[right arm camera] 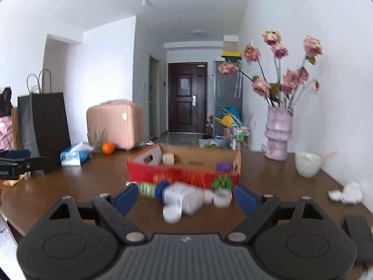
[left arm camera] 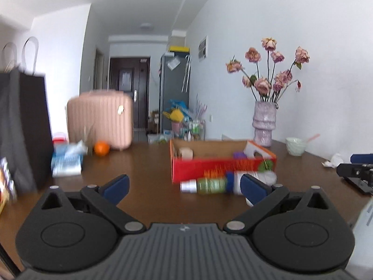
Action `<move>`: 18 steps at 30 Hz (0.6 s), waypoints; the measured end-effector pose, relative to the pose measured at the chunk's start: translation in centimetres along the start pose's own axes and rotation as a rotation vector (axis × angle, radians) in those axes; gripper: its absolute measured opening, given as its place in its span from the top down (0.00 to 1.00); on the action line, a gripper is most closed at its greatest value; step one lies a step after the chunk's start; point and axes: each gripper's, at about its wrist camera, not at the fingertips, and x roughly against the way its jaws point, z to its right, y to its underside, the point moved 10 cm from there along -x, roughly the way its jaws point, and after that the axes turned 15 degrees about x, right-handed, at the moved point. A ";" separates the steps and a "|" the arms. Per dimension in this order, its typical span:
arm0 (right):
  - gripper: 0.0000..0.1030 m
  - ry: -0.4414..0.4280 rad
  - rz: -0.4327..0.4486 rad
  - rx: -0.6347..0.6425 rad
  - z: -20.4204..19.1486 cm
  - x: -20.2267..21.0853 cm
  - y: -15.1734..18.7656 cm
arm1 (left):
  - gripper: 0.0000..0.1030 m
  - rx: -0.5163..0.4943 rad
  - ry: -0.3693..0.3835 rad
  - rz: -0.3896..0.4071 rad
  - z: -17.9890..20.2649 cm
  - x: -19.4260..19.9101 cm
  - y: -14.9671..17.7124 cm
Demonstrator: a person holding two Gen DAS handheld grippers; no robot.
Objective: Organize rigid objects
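Both grippers, left (left arm camera: 184, 187) and right (right arm camera: 186, 197), gaped empty; the bottles (right arm camera: 179, 198) looked light, rigid, slippery, best gripped mid-body.

No readable text: print on the red cardboard box (right arm camera: 181, 175) and bottles (right arm camera: 149, 189) is too blurred.

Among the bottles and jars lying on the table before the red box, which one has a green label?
The green-labelled bottle, at the left end of the group; it lies on its side. The others beside it look white.
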 end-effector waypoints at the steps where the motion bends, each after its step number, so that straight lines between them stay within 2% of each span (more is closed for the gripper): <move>1: 0.14 -0.004 -0.008 -0.005 -0.6 0.7 0.9 | 0.00 0.002 0.000 -0.003 -0.3 0.9 0.8; 6: 0.14 -0.007 -0.054 -0.007 -3.0 3.3 5.3 | 0.00 -0.050 -0.036 -0.001 -1.5 4.7 4.3; 10: 0.13 -0.013 -0.068 0.006 -4.1 4.7 6.3 | 0.00 -0.080 -0.029 -0.010 -1.4 5.7 5.4; 13: 0.13 0.013 -0.053 0.015 -4.1 4.4 6.0 | 0.00 -0.079 -0.040 0.002 -1.6 5.3 5.5; 18: 0.13 0.001 -0.106 -0.005 -3.7 2.3 6.8 | 0.00 -0.055 -0.045 -0.090 -2.1 2.3 6.8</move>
